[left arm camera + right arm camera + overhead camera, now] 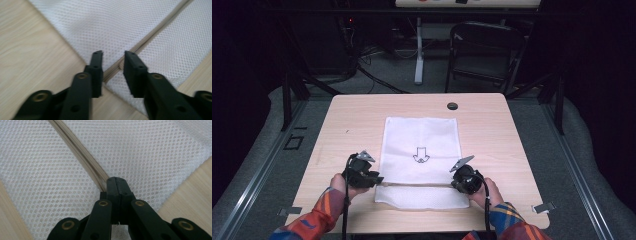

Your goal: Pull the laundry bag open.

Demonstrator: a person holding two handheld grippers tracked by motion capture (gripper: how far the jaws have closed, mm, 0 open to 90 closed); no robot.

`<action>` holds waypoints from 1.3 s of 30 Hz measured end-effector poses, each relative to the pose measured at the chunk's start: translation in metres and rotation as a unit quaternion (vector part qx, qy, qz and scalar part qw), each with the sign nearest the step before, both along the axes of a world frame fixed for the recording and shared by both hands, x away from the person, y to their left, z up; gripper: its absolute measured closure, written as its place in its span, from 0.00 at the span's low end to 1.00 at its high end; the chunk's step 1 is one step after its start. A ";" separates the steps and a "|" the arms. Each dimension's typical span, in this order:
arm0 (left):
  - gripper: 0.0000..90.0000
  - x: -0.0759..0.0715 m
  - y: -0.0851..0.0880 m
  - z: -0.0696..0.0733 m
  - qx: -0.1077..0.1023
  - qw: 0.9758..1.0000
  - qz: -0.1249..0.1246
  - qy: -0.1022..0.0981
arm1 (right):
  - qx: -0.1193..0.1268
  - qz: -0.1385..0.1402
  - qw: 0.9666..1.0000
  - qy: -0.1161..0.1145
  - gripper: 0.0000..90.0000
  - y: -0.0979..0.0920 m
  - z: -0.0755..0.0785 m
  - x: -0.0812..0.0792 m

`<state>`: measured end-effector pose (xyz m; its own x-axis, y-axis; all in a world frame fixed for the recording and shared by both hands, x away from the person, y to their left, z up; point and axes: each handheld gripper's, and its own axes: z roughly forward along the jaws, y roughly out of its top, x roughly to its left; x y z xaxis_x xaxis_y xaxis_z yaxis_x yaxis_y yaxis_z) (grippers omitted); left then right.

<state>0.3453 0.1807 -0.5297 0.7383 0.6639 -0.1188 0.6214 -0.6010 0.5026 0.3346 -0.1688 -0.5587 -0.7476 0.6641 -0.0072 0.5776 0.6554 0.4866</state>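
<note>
A white mesh bag (421, 135) with a printed arrow (421, 155) lies flat on the wooden table (492, 130). A beige zipper (417, 185) runs across the bag near its front edge. My left gripper (377, 180) is at the zipper's left end. In the left gripper view it (113, 53) is open, its jaws astride the zipper (150, 37) and touching nothing. My right gripper (455, 181) is at the zipper's right end. In the right gripper view it (117, 180) is shut where the zipper (80, 152) meets its jaws, and the pull is hidden between them.
A small black round disc (452, 105) sits near the table's far edge. A dark folding chair (484, 50) and a white table leg (418, 50) stand beyond the table. Metal clips (544, 207) hold the front corners. Bare wood flanks the bag.
</note>
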 end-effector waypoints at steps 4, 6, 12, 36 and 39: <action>0.68 0.002 -0.007 -0.004 0.005 1.000 -0.021 0.007 | -0.002 -0.003 1.000 -0.004 1.00 0.000 0.000 0.000; 0.69 0.001 -0.010 -0.006 0.007 0.999 -0.031 0.013 | -0.005 -0.001 1.000 -0.004 1.00 0.001 0.000 0.000; 0.78 0.001 -0.018 -0.015 0.031 0.998 -0.047 0.018 | -0.006 -0.002 1.000 -0.003 1.00 0.001 0.000 0.000; 0.96 -0.003 -0.007 -0.013 0.039 0.998 -0.024 0.032 | -0.001 -0.003 1.000 -0.003 1.00 0.000 0.000 0.000; 0.96 -0.003 -0.001 -0.011 0.034 0.999 -0.016 0.032 | -0.001 -0.003 1.000 -0.001 1.00 0.000 0.000 0.000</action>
